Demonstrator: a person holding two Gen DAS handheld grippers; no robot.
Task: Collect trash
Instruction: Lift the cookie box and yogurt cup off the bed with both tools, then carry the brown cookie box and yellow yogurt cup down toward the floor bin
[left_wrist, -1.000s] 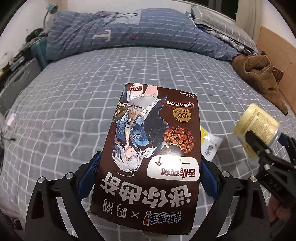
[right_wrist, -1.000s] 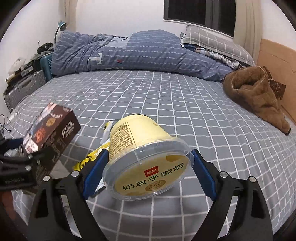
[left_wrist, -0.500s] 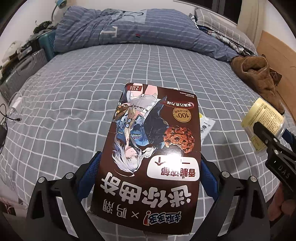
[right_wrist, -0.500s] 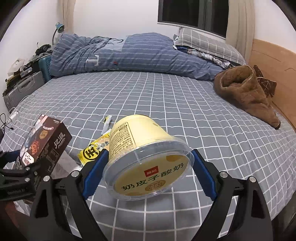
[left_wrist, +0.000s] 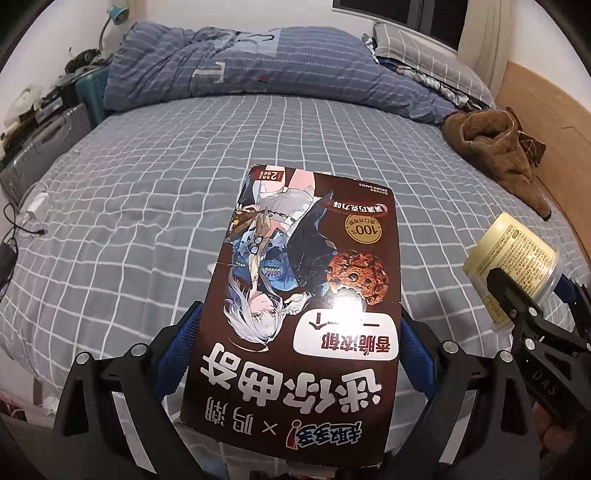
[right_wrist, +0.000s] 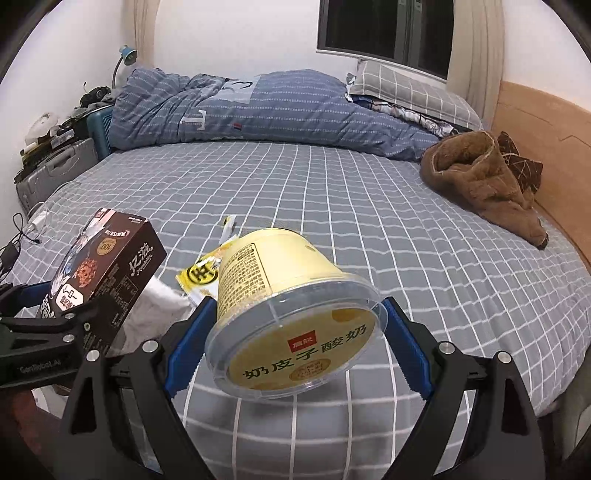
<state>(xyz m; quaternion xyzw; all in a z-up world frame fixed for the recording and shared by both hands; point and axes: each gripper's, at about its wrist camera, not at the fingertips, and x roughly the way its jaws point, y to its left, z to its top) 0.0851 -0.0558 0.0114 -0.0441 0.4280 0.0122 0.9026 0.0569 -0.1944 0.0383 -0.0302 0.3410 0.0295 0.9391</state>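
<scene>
At the left of the bed (right_wrist: 332, 192), our left tool (left_wrist: 299, 354) is clamped on a brown cookie box (left_wrist: 306, 295), its blue pads pressed to the long sides and the printed face turned up toward the camera; whether anything is left inside the box we cannot tell. Between the two tools, on the grey checked sheet, lie the pieces not yet gathered: a yellow wrapper (right_wrist: 201, 275), a small white sachet (right_wrist: 228, 226) just beyond it, and something white and crumpled (right_wrist: 162, 299) beside the box. To the right, our right tool (right_wrist: 295, 332) is clamped wide on a pale yellow yogurt tub (right_wrist: 288, 295), tipped on its side with the clear lid facing the lens; the lid is on, and the contents, if any, are hidden. Farther right a brown garment (right_wrist: 484, 184) sits by the wooden headboard, well apart from the litter. We judge this the carrying step: both tools are full and held clear of the sheet. No bin or bag shows in either view, so the next move calls for finding one and dropping both loads before the loose scraps can be taken.
</scene>
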